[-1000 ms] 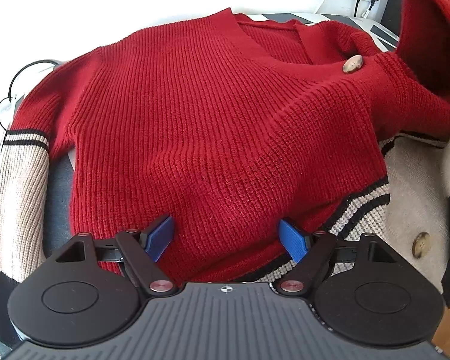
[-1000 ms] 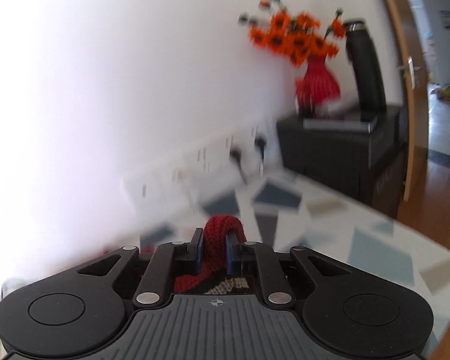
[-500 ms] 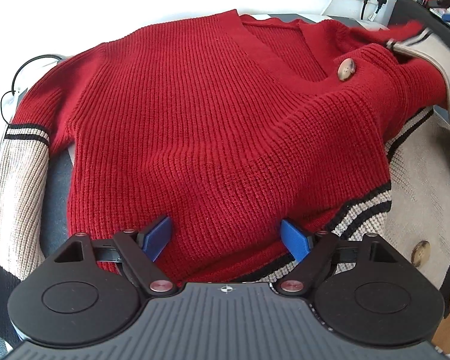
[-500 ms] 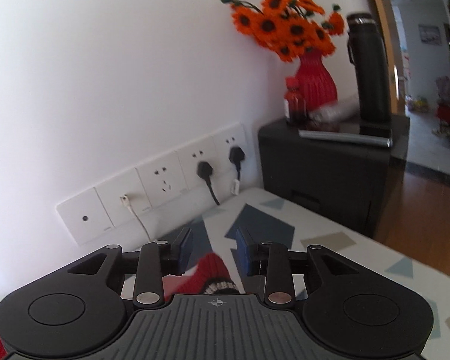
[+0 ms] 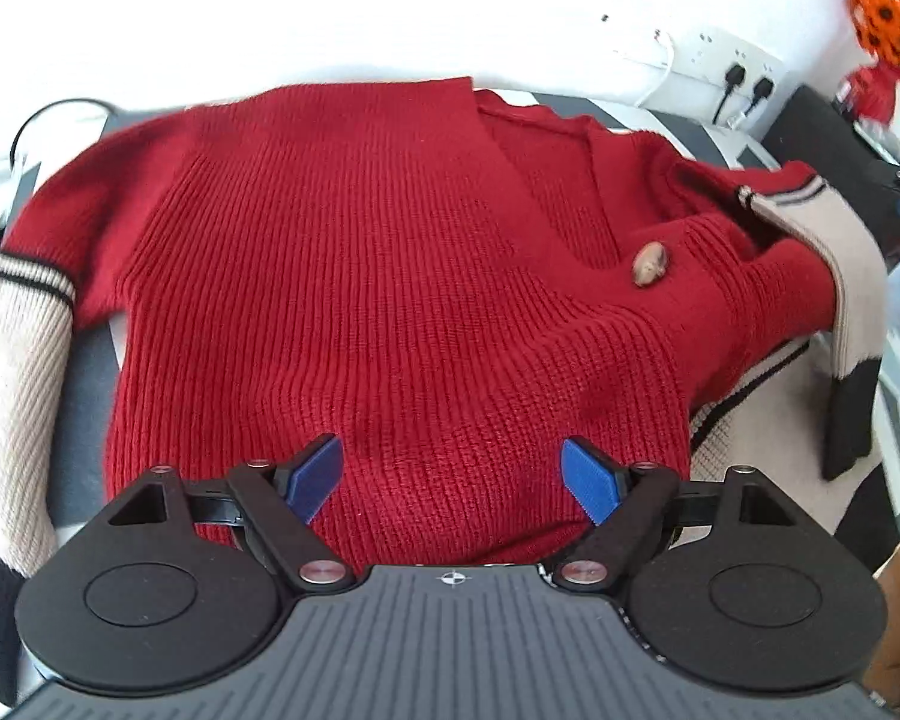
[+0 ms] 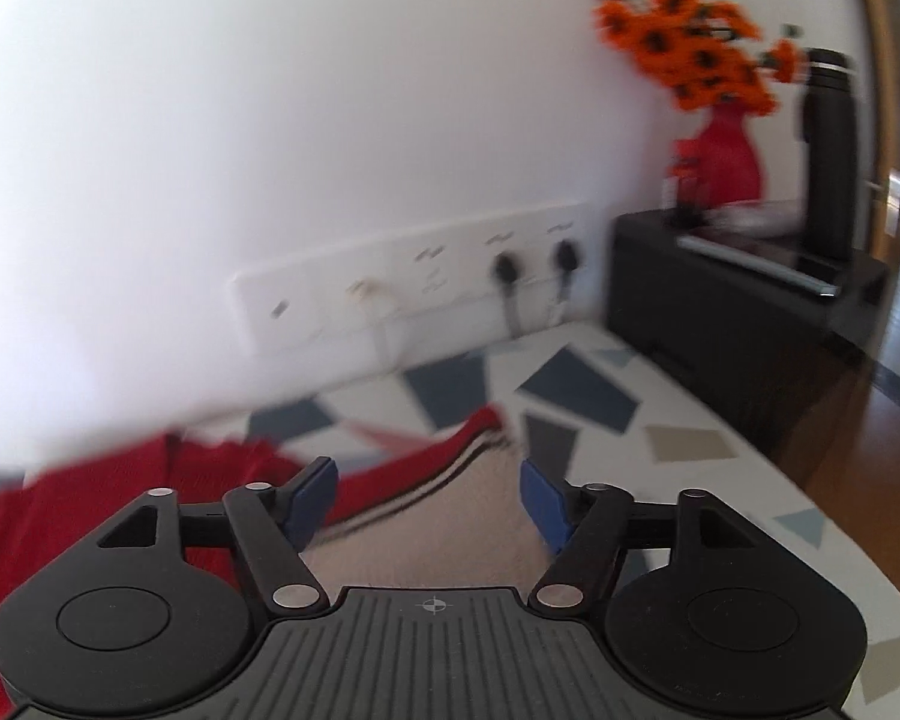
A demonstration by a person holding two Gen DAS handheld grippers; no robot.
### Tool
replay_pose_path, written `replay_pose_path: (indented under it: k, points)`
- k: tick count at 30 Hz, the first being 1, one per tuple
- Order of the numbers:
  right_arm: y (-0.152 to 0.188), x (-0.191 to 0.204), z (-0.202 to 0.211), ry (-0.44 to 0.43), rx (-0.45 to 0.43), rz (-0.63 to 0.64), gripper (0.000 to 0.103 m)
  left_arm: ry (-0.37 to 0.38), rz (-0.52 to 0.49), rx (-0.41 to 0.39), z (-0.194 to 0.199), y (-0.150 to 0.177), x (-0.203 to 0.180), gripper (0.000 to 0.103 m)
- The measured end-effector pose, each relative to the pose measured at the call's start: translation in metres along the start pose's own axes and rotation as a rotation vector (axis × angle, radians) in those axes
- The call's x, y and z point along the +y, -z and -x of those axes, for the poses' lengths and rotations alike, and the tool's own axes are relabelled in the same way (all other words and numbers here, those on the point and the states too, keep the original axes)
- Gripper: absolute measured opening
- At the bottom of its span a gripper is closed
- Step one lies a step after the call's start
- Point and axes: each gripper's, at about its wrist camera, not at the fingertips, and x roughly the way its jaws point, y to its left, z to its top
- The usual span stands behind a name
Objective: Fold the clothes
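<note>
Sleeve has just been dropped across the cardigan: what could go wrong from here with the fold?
1. The folded sleeve lies skewed, its black cuff hanging past the body, so the fold may end up uneven.
2. The right gripper, jaws just opened, sits close over the sleeve; withdrawing could snag the knit.
3. The left gripper hovers open over rumpled red fabric, so wrinkles may get folded in.

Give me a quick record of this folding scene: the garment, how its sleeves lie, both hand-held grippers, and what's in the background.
garment: red ribbed knit cardigan with brown oval button, spread on patterned table
left sleeve: beige lower sleeve lying out to the side
right sleeve: beige striped sleeve folded onto the body
left hand-held gripper: open, above the hem, gripping nothing
right hand-held gripper: jaws just opened, sleeve lies released below
background: orange flowers in red vase, white wall sockets
</note>
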Motion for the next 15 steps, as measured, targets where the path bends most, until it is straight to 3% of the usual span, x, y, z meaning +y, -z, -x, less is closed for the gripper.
replay_pose_path:
  k: [4, 7, 9, 10, 13, 14, 15]
  points:
    - [0.022, 0.041, -0.022, -0.04, 0.12, 0.179, 0.066, 0.005, -0.026, 0.025, -0.004, 0.002, -0.007, 0.082]
    - [0.029, 0.047, -0.032, -0.012, 0.133, 0.193, 0.054, 0.011, -0.03, 0.034, -0.005, 0.004, -0.009, 0.082]
    - [0.022, 0.03, -0.037, 0.006, 0.152, 0.098, 0.017, 0.007, -0.028, 0.034, -0.007, 0.003, -0.01, 0.082]
    - [0.017, 0.02, -0.038, 0.011, 0.165, 0.037, 0.012, 0.003, -0.025, 0.034, -0.007, 0.003, -0.01, 0.082]
    - [0.007, -0.001, -0.035, 0.017, 0.168, -0.048, 0.01, 0.002, -0.005, 0.036, -0.008, 0.004, -0.008, 0.082]
    - [0.003, -0.008, -0.033, 0.018, 0.169, -0.076, 0.012, 0.003, -0.003, 0.035, -0.008, 0.005, -0.008, 0.082]
    - [-0.001, -0.009, -0.03, 0.009, 0.163, -0.086, 0.02, 0.005, -0.002, 0.035, -0.009, 0.006, -0.008, 0.082]
